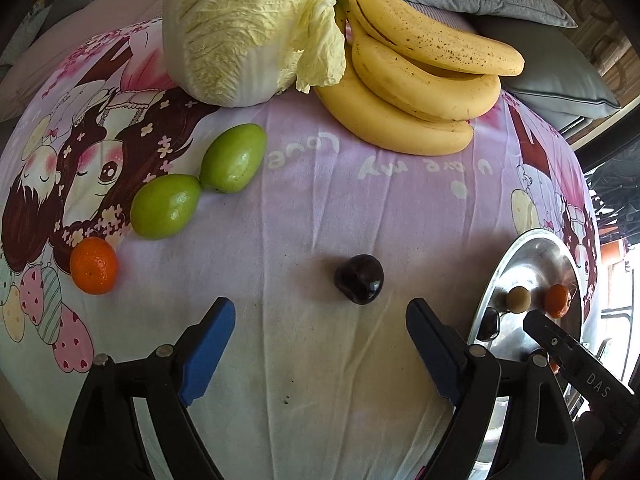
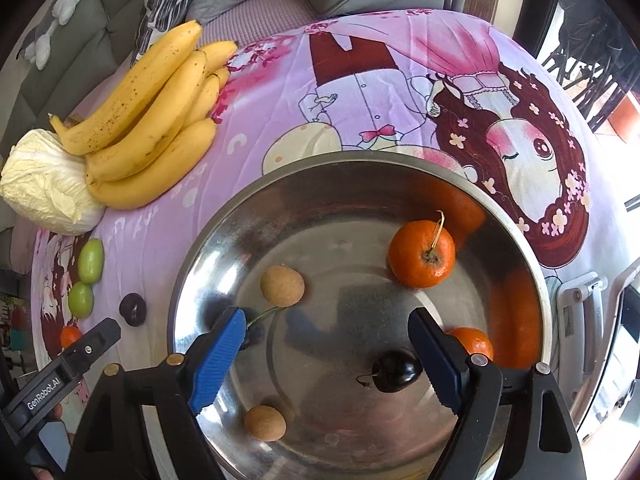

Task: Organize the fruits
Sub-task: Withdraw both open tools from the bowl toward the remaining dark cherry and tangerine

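My left gripper (image 1: 320,354) points steeply down with its blue-padded jaws spread wide and nothing pressed between the pads (image 1: 208,352). My right gripper (image 2: 326,360) tilts down at about the same angle, jaws just as wide, also gripping nothing (the two look almost like twins). In the left wrist view the black tip of the right gripper pokes in at the right edge, so the two hang side by side, close but not touching.
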